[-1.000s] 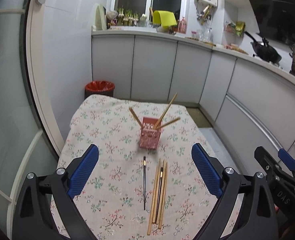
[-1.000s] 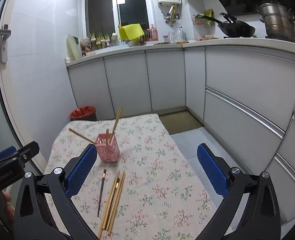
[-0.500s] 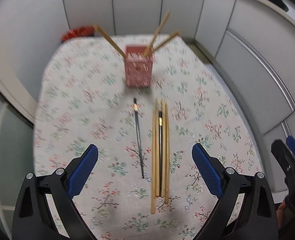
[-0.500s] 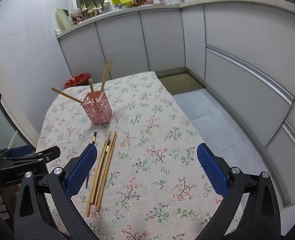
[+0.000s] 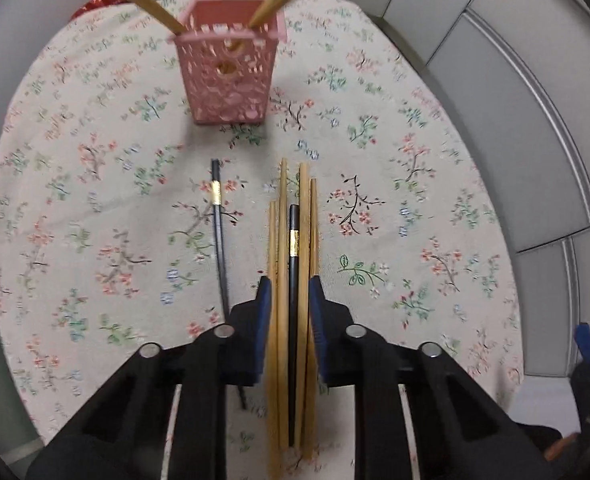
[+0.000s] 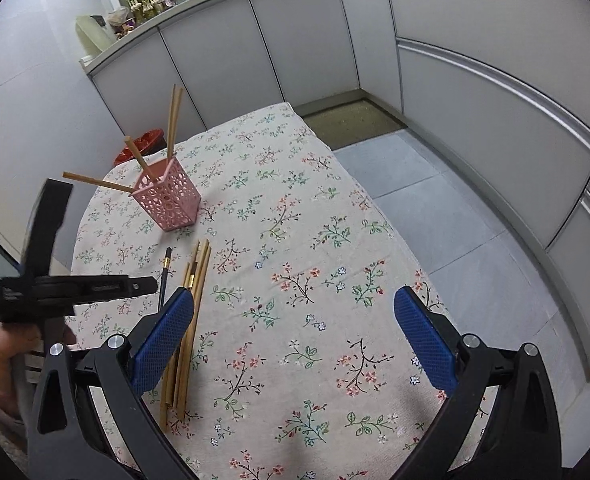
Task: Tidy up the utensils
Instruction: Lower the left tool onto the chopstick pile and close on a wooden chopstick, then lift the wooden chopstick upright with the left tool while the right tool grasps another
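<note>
My left gripper (image 5: 289, 284) and right gripper (image 6: 294, 338) have blue textured pads on black frames. The tablecloth (image 5: 395, 208) is beige with pink, red and green floral sprigs. The holder (image 5: 231, 76) is pink with a perforated pattern. The chopsticks (image 5: 283, 216) are tan wood; two others (image 5: 218, 216) are black with gold bands. The cabinets (image 6: 303, 36) are pale grey.
</note>
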